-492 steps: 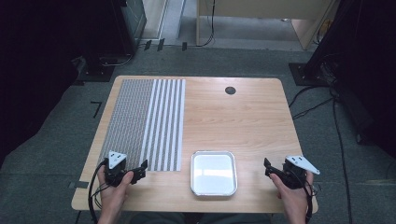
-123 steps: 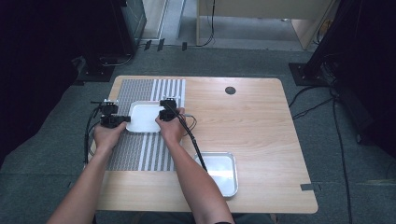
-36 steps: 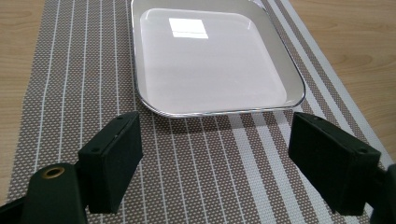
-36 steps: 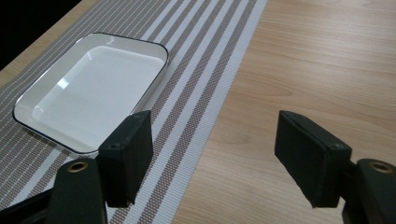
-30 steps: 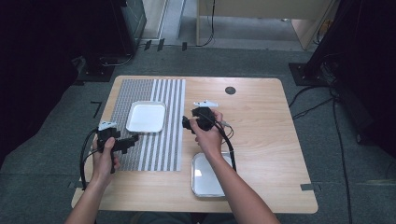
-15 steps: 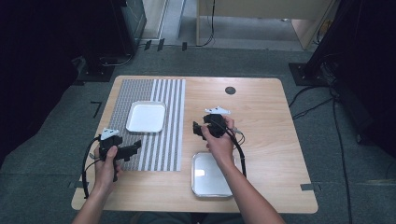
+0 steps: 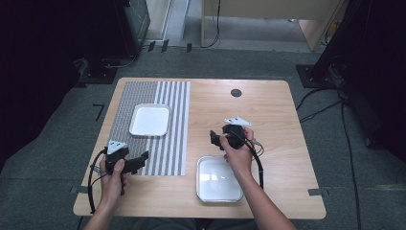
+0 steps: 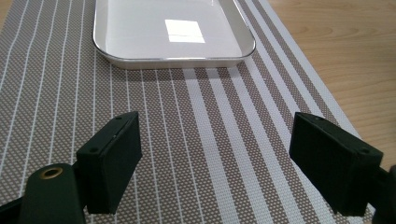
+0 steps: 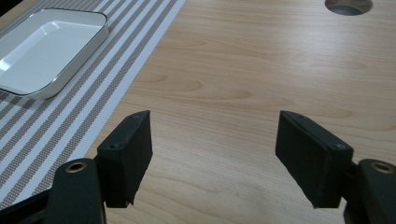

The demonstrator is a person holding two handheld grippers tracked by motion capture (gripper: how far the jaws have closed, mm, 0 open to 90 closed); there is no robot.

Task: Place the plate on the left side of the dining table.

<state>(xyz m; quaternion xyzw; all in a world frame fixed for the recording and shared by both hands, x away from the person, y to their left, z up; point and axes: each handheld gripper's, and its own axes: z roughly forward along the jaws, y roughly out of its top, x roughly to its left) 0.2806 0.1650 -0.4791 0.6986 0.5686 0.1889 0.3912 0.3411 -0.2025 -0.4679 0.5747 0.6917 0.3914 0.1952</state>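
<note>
Two white trays are present on the wooden surface [image 7: 287,143]. One tray [image 7: 150,120] lies on the striped placemat [image 7: 167,143] toward ten o'clock from the surface's centre; the second tray [image 7: 219,179] lies directly on the wood near the front edge, at about six o'clock.

Left gripper [image 7: 139,160] is held over the placemat's near end, at about six o'clock from the tray on the mat and well apart from it. In the left gripper view its jaws stand spread wide with nothing between them, striped mat beneath, and the tray's near rim [image 8: 173,60] ahead at twelve o'clock.

Right gripper [image 7: 215,139] is held over bare wood, just beyond the far edge of the second tray, at about twelve o'clock from it. In the right gripper view its jaws are likewise spread and empty, with the tray on the mat [image 9: 46,51] at ten o'clock and a round cable hole [image 9: 349,5] at one o'clock.
</note>
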